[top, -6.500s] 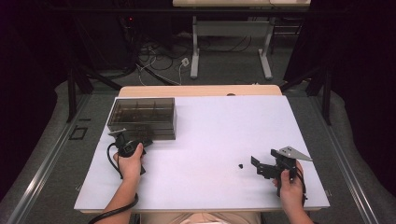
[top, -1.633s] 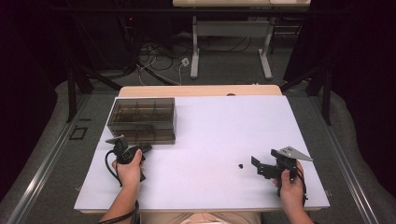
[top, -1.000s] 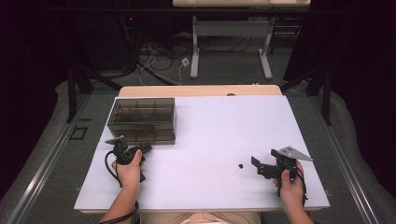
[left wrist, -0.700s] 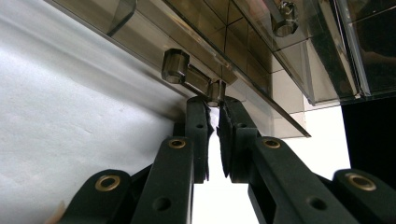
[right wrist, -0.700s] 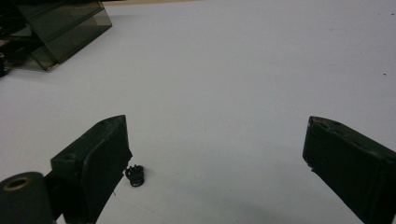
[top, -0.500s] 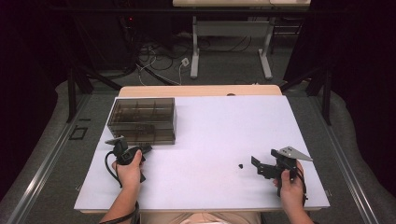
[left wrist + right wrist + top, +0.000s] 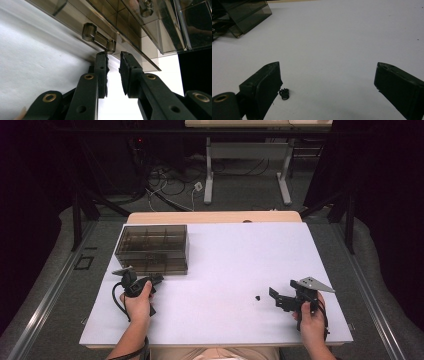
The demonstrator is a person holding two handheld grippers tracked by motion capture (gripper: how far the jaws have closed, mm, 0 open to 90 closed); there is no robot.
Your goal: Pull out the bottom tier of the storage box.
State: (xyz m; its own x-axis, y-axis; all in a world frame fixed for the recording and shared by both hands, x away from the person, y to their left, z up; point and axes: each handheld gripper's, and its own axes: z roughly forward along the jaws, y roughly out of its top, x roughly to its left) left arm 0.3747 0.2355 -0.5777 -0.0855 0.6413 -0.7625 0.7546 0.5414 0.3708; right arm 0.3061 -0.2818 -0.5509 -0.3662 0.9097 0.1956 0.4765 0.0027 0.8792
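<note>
Left tongs at the near wall of the smoked compartment box, jaws just eased apart, gripping nothing (latch just beyond). Right tongs spread wide, empty, small black part just beside one jaw, ready for pickup.

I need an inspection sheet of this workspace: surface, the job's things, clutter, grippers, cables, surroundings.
Surface: white table top, bare in the middle.
Job's things: smoky transparent plastic compartment box at the left rear, its front latch just beyond the left jaws; small black toothed part lying near the right jaws.
Clutter: nothing seen.
Grippers: left gripper narrowly open, jaws have just been opening, nothing between them; right gripper wide open, empty.
Cables: black cable looped beside the left hand.
Surroundings: floor cables, grey desk legs behind.
</note>
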